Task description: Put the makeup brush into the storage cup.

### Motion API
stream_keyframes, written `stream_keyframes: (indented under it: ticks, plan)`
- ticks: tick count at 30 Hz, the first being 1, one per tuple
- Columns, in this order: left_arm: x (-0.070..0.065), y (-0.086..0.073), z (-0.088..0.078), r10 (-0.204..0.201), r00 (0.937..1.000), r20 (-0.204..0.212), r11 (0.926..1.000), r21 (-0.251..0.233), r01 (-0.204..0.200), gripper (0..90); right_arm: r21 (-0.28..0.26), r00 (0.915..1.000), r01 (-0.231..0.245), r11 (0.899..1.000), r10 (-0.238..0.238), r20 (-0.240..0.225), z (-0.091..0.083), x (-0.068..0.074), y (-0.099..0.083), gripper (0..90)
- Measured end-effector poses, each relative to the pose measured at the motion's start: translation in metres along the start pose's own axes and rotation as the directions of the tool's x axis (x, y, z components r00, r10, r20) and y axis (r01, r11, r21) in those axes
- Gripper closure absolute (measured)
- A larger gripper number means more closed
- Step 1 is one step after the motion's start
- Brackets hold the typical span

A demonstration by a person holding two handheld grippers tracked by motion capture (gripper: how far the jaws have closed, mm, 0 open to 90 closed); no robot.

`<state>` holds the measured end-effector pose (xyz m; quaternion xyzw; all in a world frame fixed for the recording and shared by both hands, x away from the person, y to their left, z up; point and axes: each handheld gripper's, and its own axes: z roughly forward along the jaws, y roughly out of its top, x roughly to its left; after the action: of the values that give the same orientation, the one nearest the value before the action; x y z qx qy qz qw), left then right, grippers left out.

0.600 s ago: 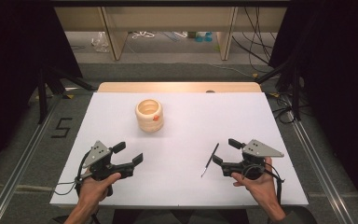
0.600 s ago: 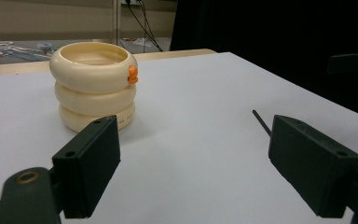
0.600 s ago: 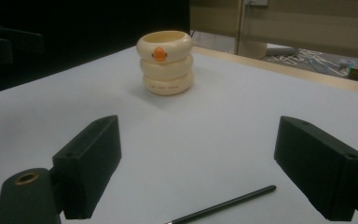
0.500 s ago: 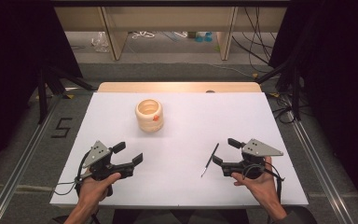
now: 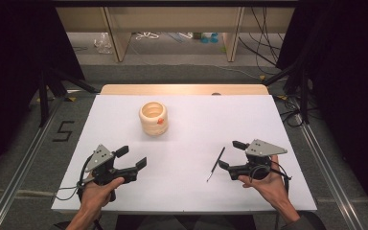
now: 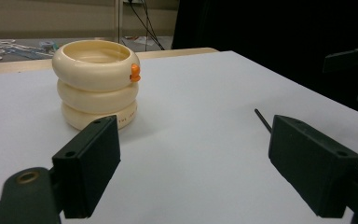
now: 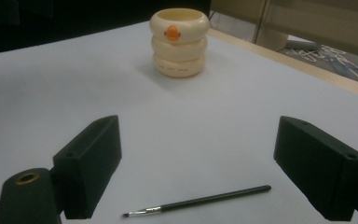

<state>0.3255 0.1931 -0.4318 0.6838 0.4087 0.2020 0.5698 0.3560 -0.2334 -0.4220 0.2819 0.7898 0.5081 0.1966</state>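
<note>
A cream holder [image 5: 154, 118] shaped like three stacked rings, with a small orange mark on its side, stands upright on the white table top [image 5: 187, 110]. It also stands ahead in the left gripper view [image 6: 96, 83] and the right gripper view [image 7: 179, 41]. A thin dark paintbrush [image 5: 216, 163] lies flat on the table just left of my right gripper [image 5: 229, 155]; in the right gripper view the brush [image 7: 200, 201] lies low between the open jaws, untouched. My left gripper [image 5: 131, 157] rests open at the near left, with nothing in it.
A wooden strip [image 5: 184, 89] runs along the table's far edge. Beyond it are shelf legs and loose cables on the floor [image 5: 268, 57]. Metal rails [image 5: 24, 163] flank the table. Dark curtains close both sides.
</note>
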Motion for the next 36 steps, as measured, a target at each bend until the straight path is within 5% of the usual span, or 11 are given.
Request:
stream_keyframes:
  ticks: [4, 5, 11, 16, 29, 30, 36]
  plan:
    - [0.0, 0.0, 0.0, 0.0, 1.0, 0.002, 1.0, -0.001, 0.0, 15.9, 0.029, 0.9991, 0.041, 0.999, -0.041, -0.002, 0.003, 0.0, 0.001, 16.1]
    - [0.0, 0.0, 0.0, 0.001, 1.0, -0.003, 1.0, 0.0, -0.001, 15.9, 0.073, 0.9973, 0.073, 0.995, -0.072, -0.014, 0.003, -0.002, 0.003, 16.5]
    - [0.0, 0.0, 0.001, 0.003, 1.0, -0.005, 1.0, 0.007, -0.003, 15.9, 0.141, 0.9925, 0.12, 0.983, -0.116, -0.04, 0.01, -0.01, 0.003, 17.9]
    - [0.0, 0.0, 0.0, 0.006, 1.0, -0.005, 1.0, 0.006, -0.006, 15.9, 0.225, 0.9847, 0.172, 0.959, -0.162, -0.063, 0.019, -0.018, 0.003, 19.9]
    - [0.001, 0.0, 0.0, 0.006, 0.9999, -0.01, 1.0, 0.007, -0.006, 15.9, 0.324, 0.9607, 0.277, 0.905, -0.253, -0.113, 0.043, -0.032, 0.01, 22.8]
    - [0.001, 0.0, 0.0, 0.004, 1.0, -0.008, 1.0, 0.005, -0.004, 15.9, 0.342, 0.9561, 0.292, 0.893, -0.266, -0.124, 0.045, -0.032, 0.011, 23.4]
    - [0.0, 0.0, 0.0, 0.006, 0.9999, -0.009, 1.0, 0.004, -0.006, 15.9, 0.363, 0.95, 0.31, 0.879, -0.272, -0.153, 0.053, -0.032, 0.014, 24.5]
